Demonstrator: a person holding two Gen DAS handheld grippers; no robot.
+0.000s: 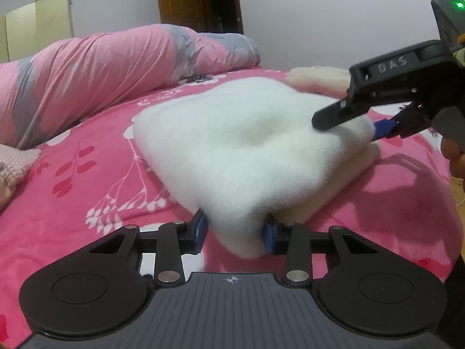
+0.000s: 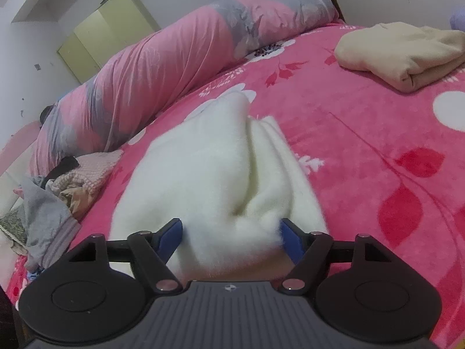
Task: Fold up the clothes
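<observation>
the fluffy white garment (image 1: 241,151) lies folded in a thick bundle in the middle of the bed, on the bright pink flowered blanket (image 1: 87,174). its near corner sits between the blue pads of the left gripper (image 1: 234,232), which press into the pile from both sides, so that claw is partly closed and has hold of the fabric. the right gripper (image 2: 231,232) is at the bundle's other edge; in its own view the white fleece bunches between its blue pads, which stand about halfway apart and touch the fabric on both sides, holding a fat fold. seen from the left wrist view, that same gripper reaches in from the right, one black finger (image 1: 337,115) lying on top of the bundle and a blue pad at its side edge. a bit of the person's hand (image 1: 453,151) shows behind it.

further out, a folded beige garment (image 2: 401,55) rests well apart toward the far side of the bed. a rolled pink and grey quilt (image 2: 162,67) lies along the far edge, and a heap of unfolded clothes (image 2: 58,192) is piled at the left. a pale green cabinet (image 2: 96,37) stands against the wall.
</observation>
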